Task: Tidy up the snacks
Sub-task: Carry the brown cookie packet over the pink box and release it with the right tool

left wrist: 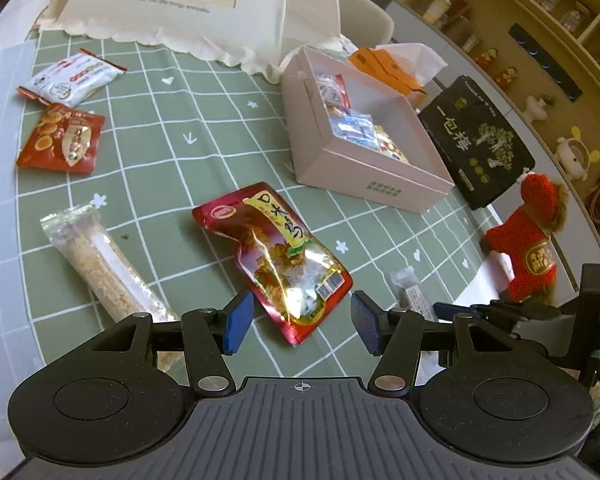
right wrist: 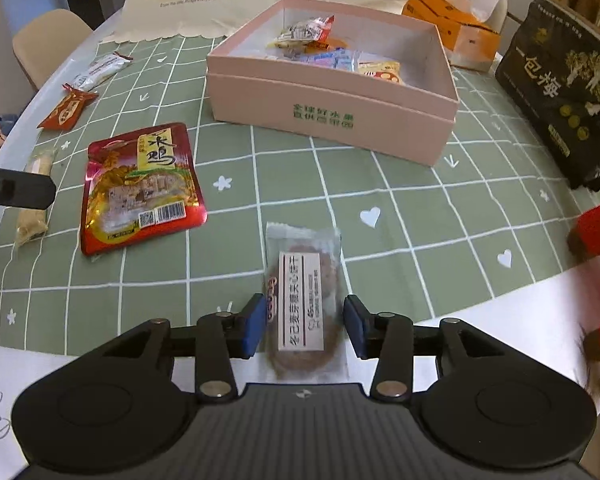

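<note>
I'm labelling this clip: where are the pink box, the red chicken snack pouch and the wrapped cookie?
pink box (right wrist: pixel 332 120): right wrist view, front wall.
red chicken snack pouch (left wrist: pixel 280 256): left wrist view, middle of pouch.
wrapped cookie (right wrist: pixel 302 300): right wrist view, white label.

So the box (right wrist: pixel 332 108) sits toward the back of the tablecloth (right wrist: pixel 380 208) with a few small packets inside (right wrist: pixel 340 58); the chicken pouch (right wrist: pixel 140 188) lies in front of it to the left; the cookie pack (right wrist: pixel 304 300) is nearest, right of the pouch. Way out left there's the cereal bar (left wrist: pixel 108 264), and behind it two more packets (left wrist: pixel 62 142); the big bag (right wrist: pixel 560 92) is right of the box
</note>
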`<state>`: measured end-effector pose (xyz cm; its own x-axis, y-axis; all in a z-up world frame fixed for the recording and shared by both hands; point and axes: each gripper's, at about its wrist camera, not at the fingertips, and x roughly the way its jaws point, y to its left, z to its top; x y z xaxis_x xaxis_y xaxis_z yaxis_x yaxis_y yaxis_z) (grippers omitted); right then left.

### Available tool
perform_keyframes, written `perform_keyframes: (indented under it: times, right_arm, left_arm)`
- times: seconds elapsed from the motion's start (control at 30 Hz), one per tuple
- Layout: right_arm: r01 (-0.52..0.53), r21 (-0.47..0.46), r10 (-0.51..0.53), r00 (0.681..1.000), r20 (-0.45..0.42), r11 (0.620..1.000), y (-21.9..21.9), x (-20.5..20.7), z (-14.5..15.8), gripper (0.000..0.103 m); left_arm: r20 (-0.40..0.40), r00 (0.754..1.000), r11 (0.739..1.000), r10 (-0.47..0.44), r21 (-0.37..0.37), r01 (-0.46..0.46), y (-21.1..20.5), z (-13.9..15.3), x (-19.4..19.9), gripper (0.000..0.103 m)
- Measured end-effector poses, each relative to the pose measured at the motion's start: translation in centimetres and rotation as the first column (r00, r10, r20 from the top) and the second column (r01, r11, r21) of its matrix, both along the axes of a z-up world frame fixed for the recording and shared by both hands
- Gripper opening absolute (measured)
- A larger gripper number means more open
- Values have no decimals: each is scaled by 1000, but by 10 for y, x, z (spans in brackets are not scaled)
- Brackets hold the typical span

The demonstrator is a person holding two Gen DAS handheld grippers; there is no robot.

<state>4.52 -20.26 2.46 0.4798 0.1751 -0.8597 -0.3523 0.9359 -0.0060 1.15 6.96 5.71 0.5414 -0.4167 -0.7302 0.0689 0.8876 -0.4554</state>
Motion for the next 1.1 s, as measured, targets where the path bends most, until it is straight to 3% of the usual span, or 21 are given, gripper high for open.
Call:
perform_keyframes:
  times: [0.07,0.23,0.37,0.47,0.5,0.57,0.6,0.63,0.77,0.83,0.97,1.1]
  right_arm:
    - [-11,0,11,1000,2,1000,1,-3,1,35]
    - [-47,25,46,998,46,999,-2,-4,24,35]
    - [-53,67,45,991,128,996,-14,11,69,35]
    - [-59,95,35,971,237,994,-16,42,116,35]
    - [-49,111,18,963,269,993,-15,53,129,37]
    - [-26,175,-36,940,339,984,-15,80,155,50]
    - [-6,187,-64,929,364,982,-15,95,163,63]
    - [16,187,-87,923,374,982,-14,105,166,66]
    - [-2,202,-69,936,346,979,-8,117,160,66]
    - [-47,207,-18,953,303,977,-2,111,144,66]
    - [-94,125,64,972,227,988,22,93,100,66]
    - [-132,97,117,982,149,986,40,70,67,66]
  left_arm:
    - [-7,1000,1000,-9,-3,9,-1,-1,1,60]
    - [-6,1000,1000,-11,-17,11,0,-2,-1,60]
    - [-8,1000,999,21,-32,-22,10,-4,-3,60]
    - [-12,999,999,40,-35,-40,16,-4,-1,60]
    - [-11,999,999,43,-32,-43,18,-4,0,59]
    - [-10,999,999,48,-25,-48,20,-3,2,59]
    - [-10,999,998,51,-22,-51,21,-2,2,60]
    - [-9,999,998,53,-16,-53,23,-1,3,60]
    - [-8,995,995,95,15,-94,41,0,4,60]
    - [-19,989,989,147,27,-146,57,-3,9,60]
    - [-28,966,966,256,28,-256,90,-6,24,60]
    - [16,941,938,339,68,-339,124,-4,57,60]
